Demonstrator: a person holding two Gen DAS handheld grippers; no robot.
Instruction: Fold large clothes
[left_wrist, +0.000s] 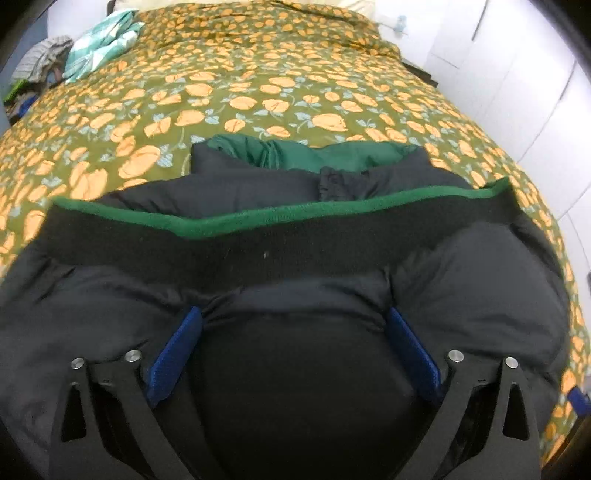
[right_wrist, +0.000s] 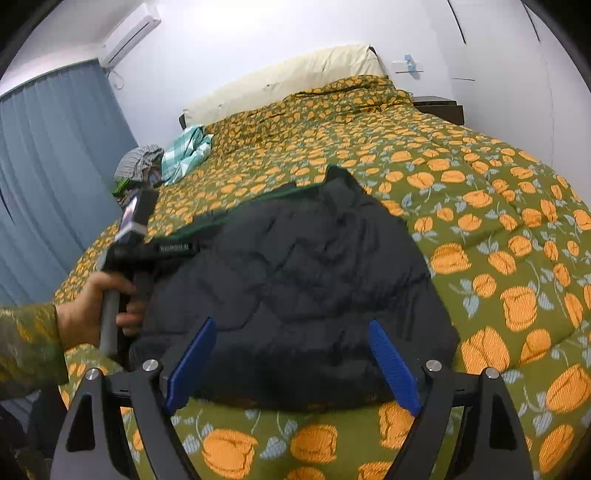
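Your left gripper (left_wrist: 293, 328) sits wide open, empty, atop the jacket (left_wrist: 258, 266); right gripper (right_wrist: 291, 350) gapes, empty, at its lower-frame edge.

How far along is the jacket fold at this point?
Done: the black jacket lies doubled into a compact bundle on the floral bedspread. In hand: nothing; the left hand-held gripper and right hand-held gripper are open, gripping nothing. Left: green lining still shows; other clothes wait.

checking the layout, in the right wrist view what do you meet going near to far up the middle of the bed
right hand-held gripper → black jacket → floral bedspread → cream pillow → white wall
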